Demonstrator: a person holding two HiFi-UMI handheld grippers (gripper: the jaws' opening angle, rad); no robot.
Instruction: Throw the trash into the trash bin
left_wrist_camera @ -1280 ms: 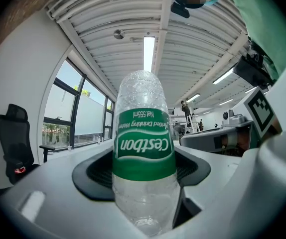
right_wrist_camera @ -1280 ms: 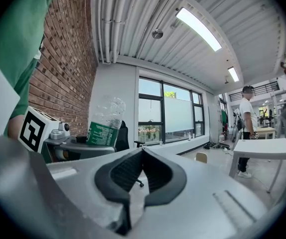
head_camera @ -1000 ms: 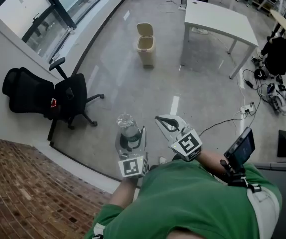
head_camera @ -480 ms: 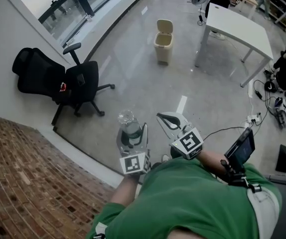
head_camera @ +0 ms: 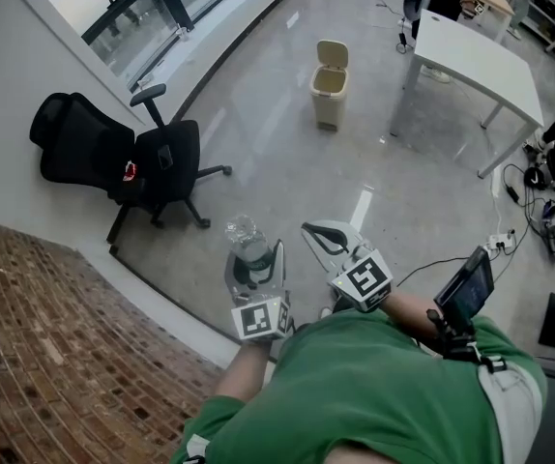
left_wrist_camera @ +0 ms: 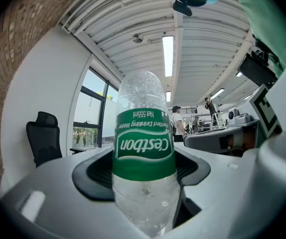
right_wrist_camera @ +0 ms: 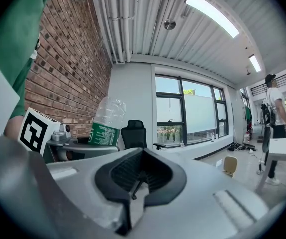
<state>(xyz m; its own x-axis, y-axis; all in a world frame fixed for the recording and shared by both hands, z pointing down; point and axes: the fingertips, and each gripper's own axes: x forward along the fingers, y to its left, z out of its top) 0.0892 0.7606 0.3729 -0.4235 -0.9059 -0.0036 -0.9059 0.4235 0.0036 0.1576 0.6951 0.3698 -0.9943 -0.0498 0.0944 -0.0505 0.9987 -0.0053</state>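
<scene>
Left gripper [head_camera: 255,271] clamped on the bottle [head_camera: 246,237], well short of the bin [head_camera: 331,85]. Right gripper [head_camera: 330,243] closed, empty. My worry: slick thin plastic slips from the jaws, or I release early and miss the bin.

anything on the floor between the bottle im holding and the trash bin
No, in the head view only bare floor lies between the bottle in the left claw and the trash bin.

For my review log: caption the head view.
Left gripper holds a clear plastic bottle with green label; right gripper shut, empty; beige trash bin stands well ahead.
</scene>
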